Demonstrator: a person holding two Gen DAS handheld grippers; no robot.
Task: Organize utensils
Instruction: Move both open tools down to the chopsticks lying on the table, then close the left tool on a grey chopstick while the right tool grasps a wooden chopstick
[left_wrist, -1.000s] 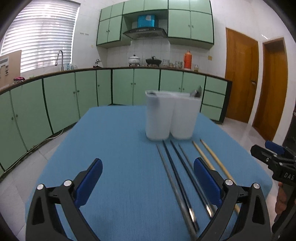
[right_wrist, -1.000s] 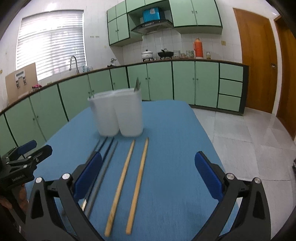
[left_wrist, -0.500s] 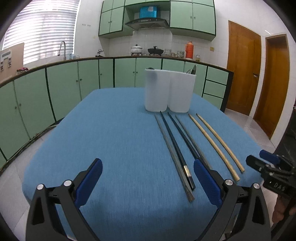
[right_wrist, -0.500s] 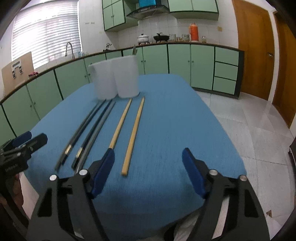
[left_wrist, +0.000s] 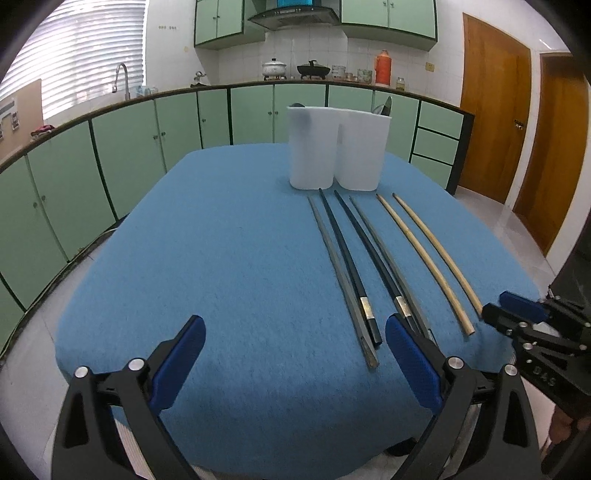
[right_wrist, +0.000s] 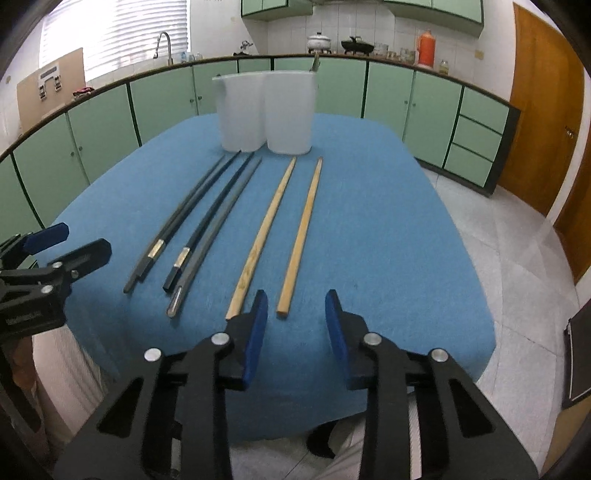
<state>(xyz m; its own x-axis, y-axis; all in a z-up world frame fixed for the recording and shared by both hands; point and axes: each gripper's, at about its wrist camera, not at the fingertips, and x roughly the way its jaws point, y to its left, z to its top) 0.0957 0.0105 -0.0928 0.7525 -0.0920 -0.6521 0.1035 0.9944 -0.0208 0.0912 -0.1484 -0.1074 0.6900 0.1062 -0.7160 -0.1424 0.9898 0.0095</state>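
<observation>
Narrowed since earlier, right gripper (right_wrist: 295, 314) jaws stay parted, empty; left gripper (left_wrist: 295, 354) jaws wide.

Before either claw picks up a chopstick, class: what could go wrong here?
1. The two wooden chopsticks lie close together near the right claw; it may well catch both, or nudge one aside.
2. The dark chopsticks lie nearly touching, so the left claw could drag a neighbour.
3. The white holder is light-looking plastic; a hard insertion might tip it.
</observation>
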